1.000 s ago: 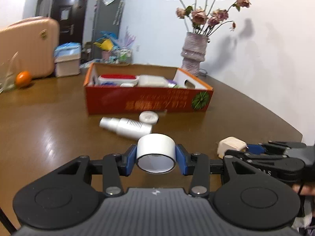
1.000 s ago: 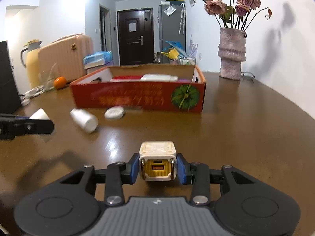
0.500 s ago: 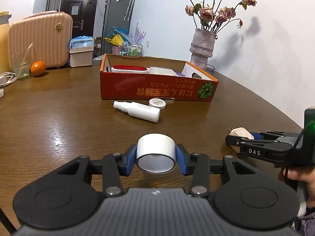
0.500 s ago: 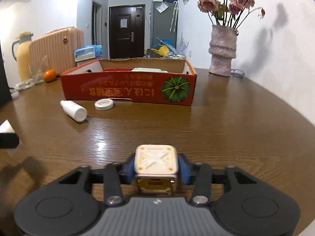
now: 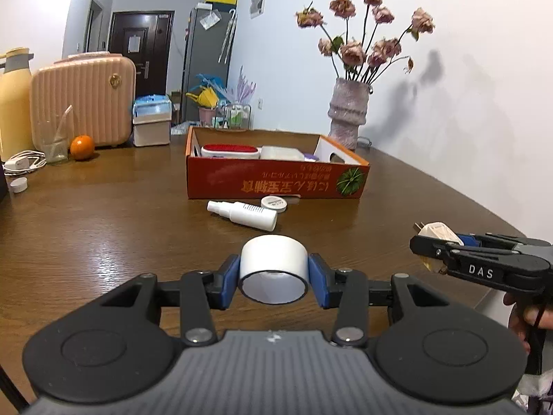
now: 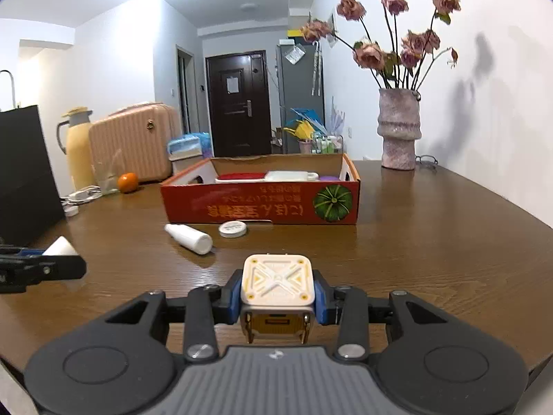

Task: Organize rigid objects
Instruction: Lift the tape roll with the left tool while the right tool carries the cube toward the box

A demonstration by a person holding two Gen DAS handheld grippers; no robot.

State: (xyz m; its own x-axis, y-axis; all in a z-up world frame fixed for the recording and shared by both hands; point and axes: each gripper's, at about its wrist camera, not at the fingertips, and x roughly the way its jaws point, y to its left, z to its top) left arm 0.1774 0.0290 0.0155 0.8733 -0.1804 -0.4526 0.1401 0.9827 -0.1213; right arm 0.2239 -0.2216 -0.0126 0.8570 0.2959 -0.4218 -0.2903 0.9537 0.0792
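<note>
Your left gripper (image 5: 273,278) clamps a white tape roll (image 5: 273,269) above the table (image 5: 103,228). Your right gripper (image 6: 278,294) clamps a cream charger (image 6: 278,287). Ahead, the red box (image 6: 262,207) sits on the table; a white bottle (image 6: 189,238) and a round lid (image 6: 233,229) lie just before it.

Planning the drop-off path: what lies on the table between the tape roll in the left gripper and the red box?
In the left wrist view, a white spray bottle and small round lid lie between tape roll and box.
</note>
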